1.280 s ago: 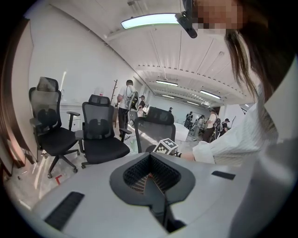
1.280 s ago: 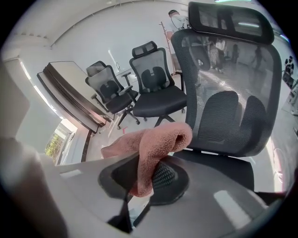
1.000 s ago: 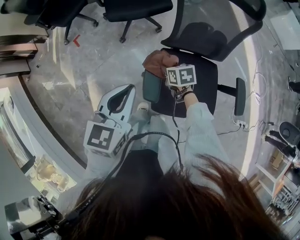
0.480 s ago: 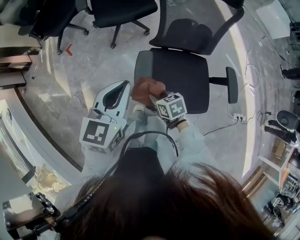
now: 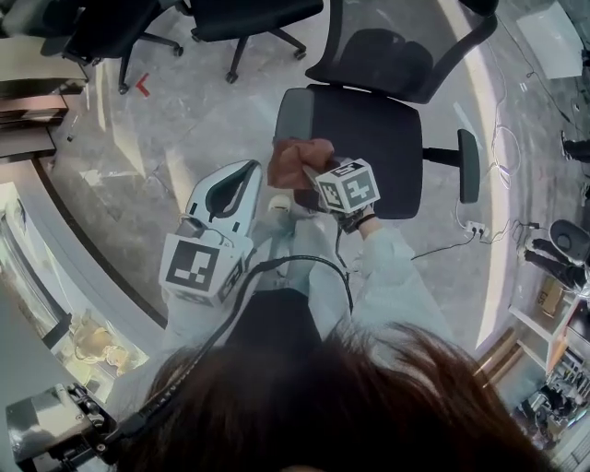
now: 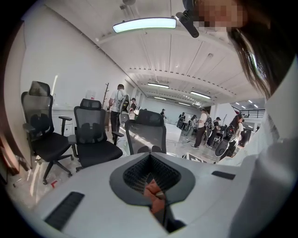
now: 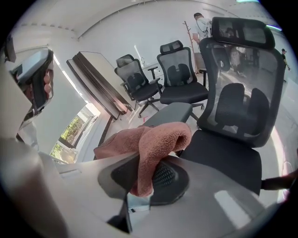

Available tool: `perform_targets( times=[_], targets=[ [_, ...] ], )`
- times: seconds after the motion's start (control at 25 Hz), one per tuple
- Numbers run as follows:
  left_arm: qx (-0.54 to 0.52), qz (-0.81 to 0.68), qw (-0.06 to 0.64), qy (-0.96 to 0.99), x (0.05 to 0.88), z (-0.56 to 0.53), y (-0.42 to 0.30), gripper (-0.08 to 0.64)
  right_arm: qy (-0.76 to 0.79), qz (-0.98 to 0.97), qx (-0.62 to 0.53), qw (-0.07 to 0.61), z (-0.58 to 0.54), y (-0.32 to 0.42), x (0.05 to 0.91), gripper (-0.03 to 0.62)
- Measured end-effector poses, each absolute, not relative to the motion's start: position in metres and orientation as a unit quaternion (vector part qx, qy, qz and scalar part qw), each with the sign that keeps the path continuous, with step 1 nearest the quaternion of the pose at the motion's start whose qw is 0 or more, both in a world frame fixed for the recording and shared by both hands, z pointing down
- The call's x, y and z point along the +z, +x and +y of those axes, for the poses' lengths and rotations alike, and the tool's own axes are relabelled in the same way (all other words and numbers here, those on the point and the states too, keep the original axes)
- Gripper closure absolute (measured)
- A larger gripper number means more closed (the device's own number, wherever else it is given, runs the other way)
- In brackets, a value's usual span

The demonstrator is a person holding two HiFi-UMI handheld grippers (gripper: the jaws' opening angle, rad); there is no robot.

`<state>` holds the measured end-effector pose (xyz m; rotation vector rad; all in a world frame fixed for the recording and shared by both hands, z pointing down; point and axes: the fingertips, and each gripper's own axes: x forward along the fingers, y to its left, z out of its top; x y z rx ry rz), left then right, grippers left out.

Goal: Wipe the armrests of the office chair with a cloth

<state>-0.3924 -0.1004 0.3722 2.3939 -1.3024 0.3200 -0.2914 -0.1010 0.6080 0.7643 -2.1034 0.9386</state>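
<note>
Cloth [image 5: 297, 161], a pinkish-brown terry one, hangs bunched from the right gripper [image 5: 302, 175], whose jaws are clamped on it. In the right gripper view the cloth [image 7: 153, 139] rises out of the gripper [image 7: 151, 179] between the two jaws and folds over them in a thick hump.

From the head view the cloth sits at the near end of the chair's grey armrest [image 5: 291, 115], over the front corner of the black seat [image 5: 378, 138]. In the right gripper view the armrest [image 7: 170, 113] lies just behind the cloth; whether the two touch cannot be made out. The other armrest [image 5: 468, 166] stands on the far side of the seat, well apart from the cloth. The mesh backrest [image 5: 392, 55] faces the person.

The left gripper [image 5: 247, 173] is beside the chair, just short of the cloth, pointing slightly down. Its jaws are pressed together with nothing held; in its own view the gripper [image 6: 150, 160] looks out over a long room with more chairs [image 6: 95, 139] and people standing far off.

A pale sleeve [image 5: 396, 267] runs to the right gripper, and dark hair [image 5: 369, 396] fills the lower edge of the head view. More black chairs [image 5: 249, 14] stand on the marbled floor [image 5: 184, 120]. A power strip [image 5: 475, 244] lies past the far armrest.
</note>
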Motion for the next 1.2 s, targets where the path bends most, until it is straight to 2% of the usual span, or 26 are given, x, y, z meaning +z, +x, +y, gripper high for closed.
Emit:
perform_targets(
  times=[0.28, 0.72, 0.96, 1.2],
  targets=[
    [0.127, -0.488, 0.218, 0.836, 0.407, -0.11, -0.418, 0.557, 0.317, -0.808, 0.355, 0.348, -0.181, -0.298, 0.632, 0.545],
    [0.14, -0.507, 0.222, 0.821, 0.415, -0.133, -0.444, 0.557, 0.411, -0.766, 0.372, 0.325, -0.299, -0.275, 0.647, 0.545],
    [0.123, -0.494, 0.212, 0.834, 0.41, -0.141, -0.444, 0.557, 0.409, -0.764, 0.376, 0.329, -0.292, -0.276, 0.642, 0.548],
    [0.128, -0.474, 0.193, 0.849, 0.4, -0.137, -0.427, 0.557, 0.362, -0.778, 0.396, 0.327, -0.222, -0.285, 0.635, 0.548]
  ],
)
